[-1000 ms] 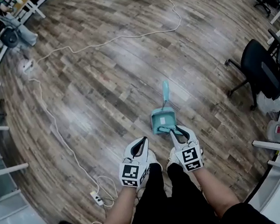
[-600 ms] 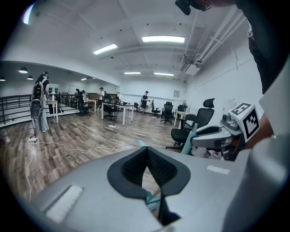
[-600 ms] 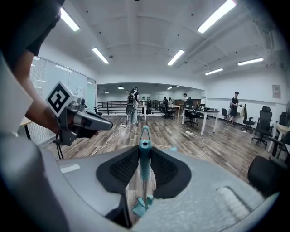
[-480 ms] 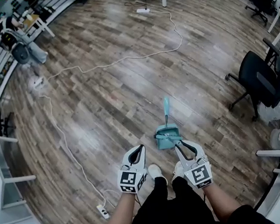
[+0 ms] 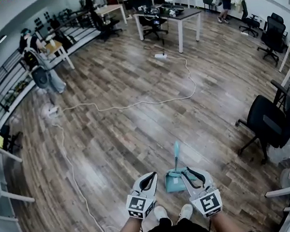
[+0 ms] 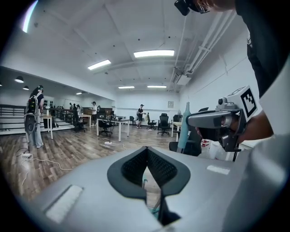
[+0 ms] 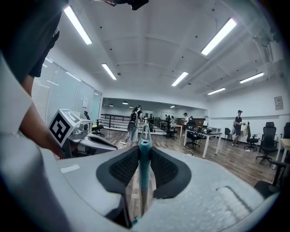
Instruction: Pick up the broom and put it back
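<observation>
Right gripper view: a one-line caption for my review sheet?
Right gripper shut on the broom's teal handle, left gripper alongside, office desks beyond.

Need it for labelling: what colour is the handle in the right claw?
Teal handle; clearest in right gripper view.

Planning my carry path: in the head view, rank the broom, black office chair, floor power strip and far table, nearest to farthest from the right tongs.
1. Broom: gripped in the right tongs.
2. Black office chair: off to the right.
3. Power strip: on the floor, well ahead.
4. Table: just beyond the strip, far end.
</observation>
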Demonstrator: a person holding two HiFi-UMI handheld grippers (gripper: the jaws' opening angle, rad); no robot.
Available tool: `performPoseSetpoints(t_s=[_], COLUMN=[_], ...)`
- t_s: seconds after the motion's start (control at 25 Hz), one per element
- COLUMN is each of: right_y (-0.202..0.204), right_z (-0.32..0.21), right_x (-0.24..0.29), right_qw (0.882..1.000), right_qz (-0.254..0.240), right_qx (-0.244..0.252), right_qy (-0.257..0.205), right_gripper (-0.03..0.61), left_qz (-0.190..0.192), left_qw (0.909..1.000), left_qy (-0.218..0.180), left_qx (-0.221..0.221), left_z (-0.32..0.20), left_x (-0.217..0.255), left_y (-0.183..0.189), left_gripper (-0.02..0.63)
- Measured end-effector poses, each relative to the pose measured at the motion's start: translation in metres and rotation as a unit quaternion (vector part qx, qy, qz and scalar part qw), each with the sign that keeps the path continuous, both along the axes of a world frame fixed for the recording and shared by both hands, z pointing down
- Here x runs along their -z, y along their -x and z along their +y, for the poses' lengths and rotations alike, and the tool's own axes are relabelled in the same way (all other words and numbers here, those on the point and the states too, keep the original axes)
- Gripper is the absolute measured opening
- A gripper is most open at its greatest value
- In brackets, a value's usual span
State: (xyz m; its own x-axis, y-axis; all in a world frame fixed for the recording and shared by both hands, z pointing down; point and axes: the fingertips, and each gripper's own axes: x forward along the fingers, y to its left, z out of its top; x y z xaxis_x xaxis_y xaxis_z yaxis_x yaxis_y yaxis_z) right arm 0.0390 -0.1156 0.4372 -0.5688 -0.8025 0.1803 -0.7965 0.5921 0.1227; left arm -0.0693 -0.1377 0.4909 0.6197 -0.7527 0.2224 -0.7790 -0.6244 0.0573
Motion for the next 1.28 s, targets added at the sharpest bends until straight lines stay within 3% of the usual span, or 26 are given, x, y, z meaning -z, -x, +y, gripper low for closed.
performPoseSetpoints(t_s=[0.2,0.48,0.96,1.28], right_y=[-0.005,-0.008,-0.015,-0.015], right_z=[-0.001,0.002,0.012,0.023], right_x=[0.026,0.033,0.01,-0.012], right_qw=[1.0,0.999,1.0,1.0], right_qz=[-0.015,-0.021,-0.023,0.007], right_qx=[-0.009,-0.015,-0.018,-0.021], right_qy=[-0.026,-0.038,-0.009,0.008], right_gripper=[0.087,0.087,0.087,0.087], left_qz=[0.038,0.03,0.026,0.025], left_qw=[0.9984,0.9976,0.9984,0.999], left_qy=[-0.033,-0.059,-0.042,-0.026], left_qx=[0.026,0.021,0.028,0.025], left_z=[-0.012,-0.013,0.006,0.015], left_x=[0.037,0.053,0.037,0.023], left_y=[0.006,0.01,0.011,0.009], left_gripper=[0.017,0.017,0.017,0.017])
